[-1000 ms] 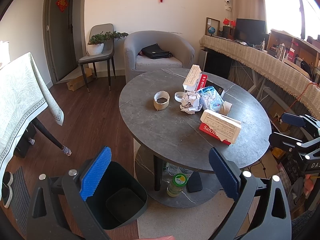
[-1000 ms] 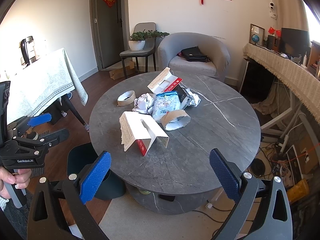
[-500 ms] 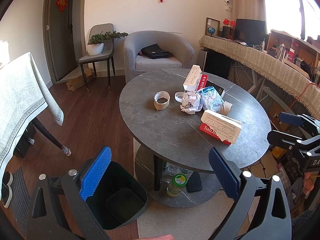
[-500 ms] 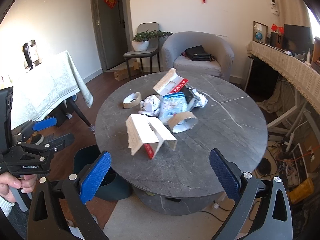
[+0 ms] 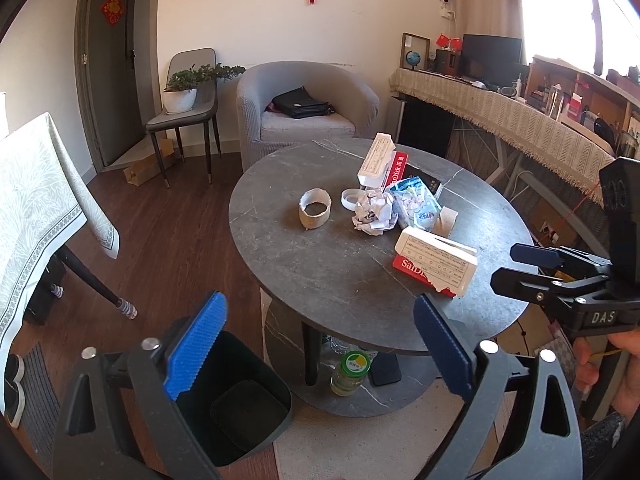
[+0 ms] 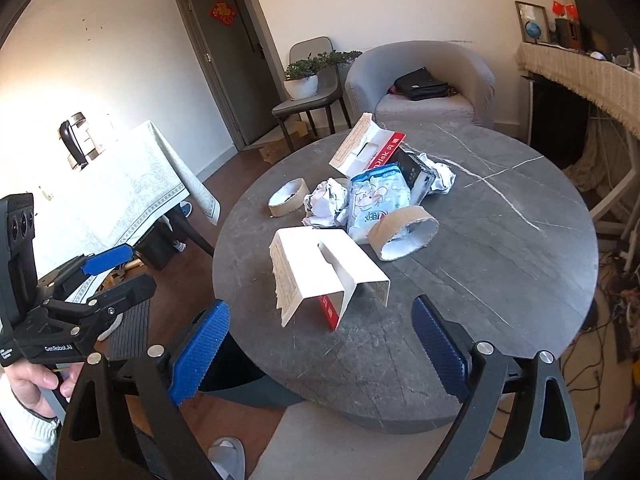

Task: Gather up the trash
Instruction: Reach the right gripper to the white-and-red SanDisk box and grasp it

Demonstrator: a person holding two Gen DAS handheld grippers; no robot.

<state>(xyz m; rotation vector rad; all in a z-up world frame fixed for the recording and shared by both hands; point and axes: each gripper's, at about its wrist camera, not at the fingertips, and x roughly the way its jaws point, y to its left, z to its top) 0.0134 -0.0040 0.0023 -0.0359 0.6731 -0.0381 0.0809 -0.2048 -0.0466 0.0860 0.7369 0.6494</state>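
Right wrist: torn box (image 6: 320, 272) lies just ahead of your right gripper (image 6: 320, 344), long axis crosswise; left gripper (image 5: 316, 352) farther (both wide, just closing slightly, empty).

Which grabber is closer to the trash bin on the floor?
Left. The left gripper hangs right over the bin, open and empty. The right gripper points over the table edge, toward the torn box.

I'm seeing a grey round table (image 6: 500, 248) veined with white marble lines, a red-and-white torn box (image 6: 320, 276), a pale blue printed packet (image 6: 376, 200), crumpled white paper (image 6: 324, 204), brown cardboard rings (image 6: 286, 196) and a dark green bin (image 5: 240, 412) on brown wood flooring (image 5: 168, 232).
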